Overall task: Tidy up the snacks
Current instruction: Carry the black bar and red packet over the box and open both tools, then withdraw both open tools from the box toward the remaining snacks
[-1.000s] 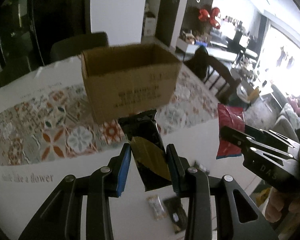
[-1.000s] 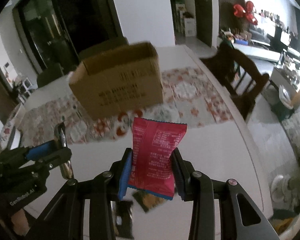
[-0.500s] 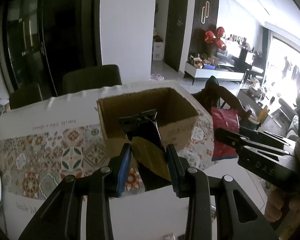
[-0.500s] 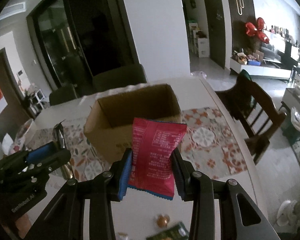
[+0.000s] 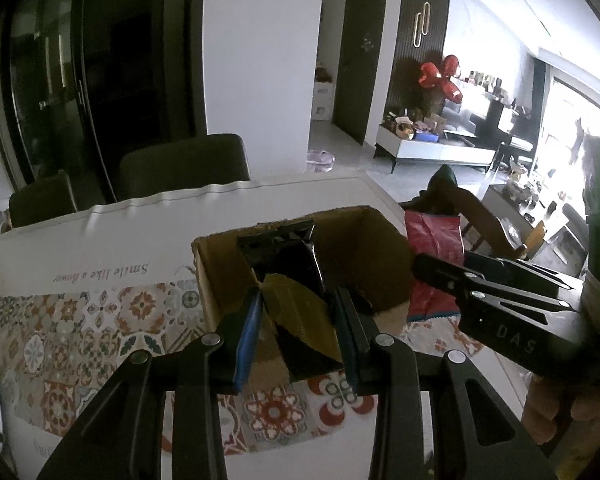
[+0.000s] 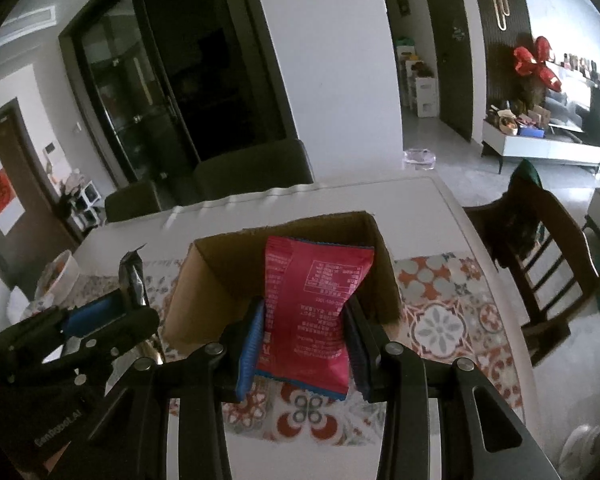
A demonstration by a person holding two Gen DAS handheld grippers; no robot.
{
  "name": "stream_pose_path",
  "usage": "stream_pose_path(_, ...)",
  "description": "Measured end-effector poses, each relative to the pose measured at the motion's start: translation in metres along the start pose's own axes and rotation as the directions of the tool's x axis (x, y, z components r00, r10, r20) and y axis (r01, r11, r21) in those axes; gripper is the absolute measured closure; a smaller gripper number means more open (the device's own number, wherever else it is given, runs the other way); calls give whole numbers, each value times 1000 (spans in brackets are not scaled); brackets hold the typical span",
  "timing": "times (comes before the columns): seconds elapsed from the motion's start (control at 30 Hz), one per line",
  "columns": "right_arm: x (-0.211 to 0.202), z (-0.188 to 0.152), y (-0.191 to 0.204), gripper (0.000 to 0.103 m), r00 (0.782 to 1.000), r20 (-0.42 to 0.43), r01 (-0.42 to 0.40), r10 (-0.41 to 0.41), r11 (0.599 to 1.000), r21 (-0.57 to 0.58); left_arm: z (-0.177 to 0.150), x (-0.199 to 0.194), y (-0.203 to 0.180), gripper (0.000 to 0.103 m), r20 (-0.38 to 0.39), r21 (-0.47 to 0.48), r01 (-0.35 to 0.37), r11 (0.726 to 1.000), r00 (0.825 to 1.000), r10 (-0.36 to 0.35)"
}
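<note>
My left gripper [image 5: 296,332] is shut on a black and gold snack packet [image 5: 290,276] and holds it over the near rim of the open cardboard box [image 5: 376,248]. My right gripper [image 6: 304,338] is shut on a red snack bag [image 6: 312,300], held upright in front of the same box [image 6: 204,280]. The right gripper and its red bag [image 5: 432,240] show at the right of the left wrist view, beside the box. The left gripper [image 6: 80,320] shows at the lower left of the right wrist view with the dark packet [image 6: 132,276] seen edge-on.
The box stands on a patterned runner [image 5: 80,332] on a white table [image 6: 420,200]. Dark chairs [image 5: 180,164] stand at the far side and a wooden chair [image 6: 540,248] at the right. A white bowl [image 6: 56,276] sits at the table's left.
Both grippers have risen and moved toward the box with their packets. The box now shows its open inside, and the loose snacks on the near table have left view.
</note>
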State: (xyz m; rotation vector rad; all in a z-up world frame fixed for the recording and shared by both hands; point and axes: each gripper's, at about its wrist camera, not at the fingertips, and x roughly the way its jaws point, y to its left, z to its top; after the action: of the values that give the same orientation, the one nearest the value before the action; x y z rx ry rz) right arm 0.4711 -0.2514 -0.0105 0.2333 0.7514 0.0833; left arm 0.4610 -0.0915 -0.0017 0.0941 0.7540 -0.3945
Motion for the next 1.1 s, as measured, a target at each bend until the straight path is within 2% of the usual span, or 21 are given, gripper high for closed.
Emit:
stream_pose_path(0.37, 59, 35, -8, 64, 998, -58, -7, 6, 1000, -21, 24, 55, 16, 66, -69, -5, -22, 1000, 997, 21)
stream_pose_path(0.47, 73, 38, -10, 63, 996, -86, -17, 16, 1000, -16, 26, 68, 18, 60, -82, 3, -36, 999, 996, 37)
stream_pose_path(0.53, 82, 39, -11, 62, 993, -114, -27, 25, 999, -18, 25, 73, 20, 51, -95, 8, -45, 999, 994, 45)
stream_pose_path(0.57, 84, 39, -11, 56, 992, -121, -25, 23, 1000, -18, 25, 73, 21, 49, -96, 4, -44, 999, 994, 44)
stream_pose_path(0.6, 85, 39, -12, 44, 992, -125, -18, 16, 1000, -17, 25, 73, 22, 47, -95, -2, -47, 999, 994, 47)
stream_pose_path(0.67, 83, 38, -15, 36, 994, -106, 0, 0, 1000, -1, 24, 69, 25, 46, -90, -9, -62, 998, 994, 61)
stream_pose_path(0.83, 67, 35, -17, 36, 996, -76, 52, -51, 999, 13, 18, 48, 21, 40, -62, 15, -102, 995, 993, 103)
stream_pose_path(1.1, 20, 20, -13, 36, 997, -17, 76, -76, 997, 5, 7, 10, 12, 39, -30, 7, -63, 998, 998, 64)
